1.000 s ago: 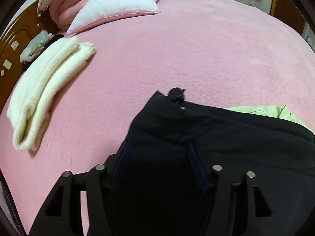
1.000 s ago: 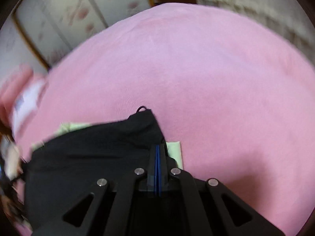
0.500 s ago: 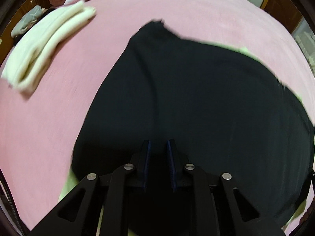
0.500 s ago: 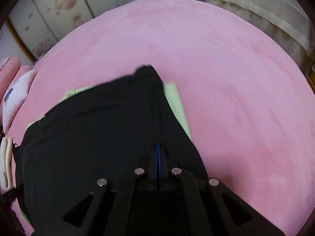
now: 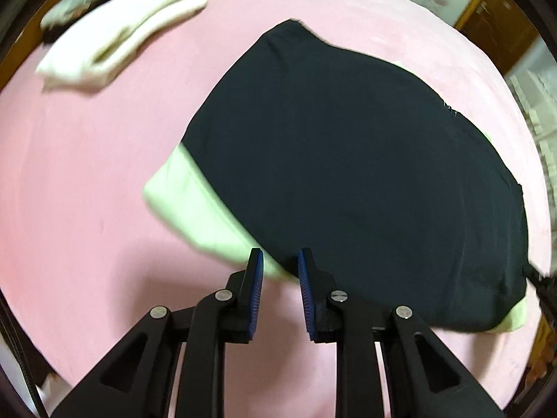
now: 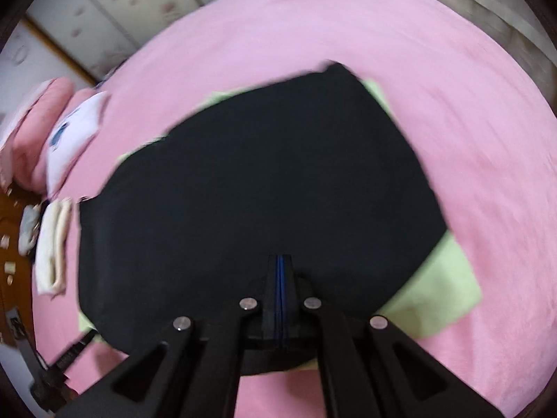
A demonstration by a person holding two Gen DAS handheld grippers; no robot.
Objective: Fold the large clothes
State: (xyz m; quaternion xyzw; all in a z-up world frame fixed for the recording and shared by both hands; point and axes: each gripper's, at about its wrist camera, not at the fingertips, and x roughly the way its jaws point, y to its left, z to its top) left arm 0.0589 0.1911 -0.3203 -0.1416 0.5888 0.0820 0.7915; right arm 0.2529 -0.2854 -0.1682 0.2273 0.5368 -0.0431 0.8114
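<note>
A large black garment (image 5: 348, 160) lies spread flat on a pale green cloth (image 5: 195, 205) on the pink bed. My left gripper (image 5: 278, 264) is open and empty, its fingertips just short of the near edges of the black garment and the green cloth. In the right wrist view the black garment (image 6: 250, 188) fills the middle, with the green cloth (image 6: 442, 285) showing at its right. My right gripper (image 6: 281, 261) is shut on the garment's near edge.
The pink bed (image 5: 69, 174) spreads all around. A folded cream towel (image 5: 118, 35) lies at the far left, also in the right wrist view (image 6: 52, 247). Pink and white pillows (image 6: 55, 139) sit at the headboard. Wooden furniture stands beyond the bed's edges.
Both grippers carried the black garment's edge back over itself and laid it flat. My left gripper has opened, let go and drawn back; the green cloth now shows at its side.
</note>
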